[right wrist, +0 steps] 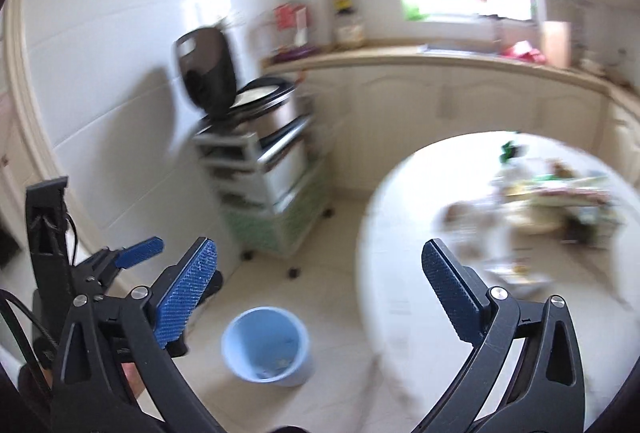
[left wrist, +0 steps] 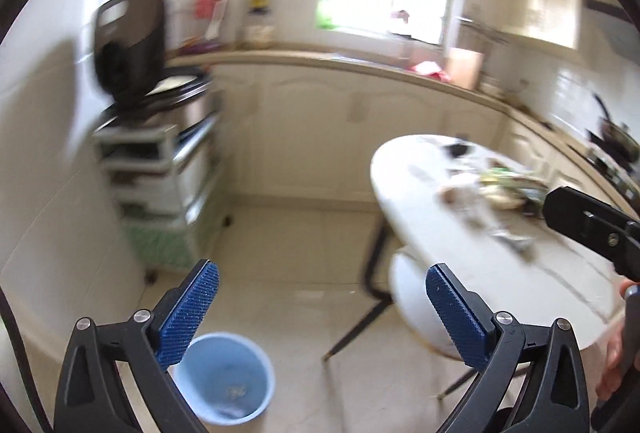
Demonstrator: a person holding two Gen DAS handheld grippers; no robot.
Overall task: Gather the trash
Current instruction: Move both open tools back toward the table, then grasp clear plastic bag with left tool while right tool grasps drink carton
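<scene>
Both grippers are held in the air above the kitchen floor, clear of every object. The left gripper (left wrist: 322, 307) has its fingers (left wrist: 188, 317) spread wide apart with nothing between them. The right gripper (right wrist: 320, 303) is in the same condition: fingers (right wrist: 186, 299) fully apart, empty.

The trash (right wrist: 556, 205) lies in a loose pile on the far part of the white oval counter (right wrist: 400, 273), to the right in both views. The pile appears to contain wrappers, crumpled paper and food scraps; the blur prevents identification of single items. The blue bin (right wrist: 266, 347) stands on the floor below and to the left of the counter, well apart from the pile. Some debris is visible on its bottom.

Probable hazards from this position:

1. Poor target selection. Both views are smeared. A grasp committed on a blurred pile is likely to close on air or on only the edge of a wrapper.
2. Scatter. Light paper and film are likely to slide or flip when a finger pushes them, and pieces near the counter edge may fall to the floor.
3. Gripper collision. The two grippers are near each other; the left unit shows at the left edge of the right wrist view. Converging on one pile may cause contact.
4. Missed drop. The bin mouth is narrow, and a release from this height may land beside it.
</scene>
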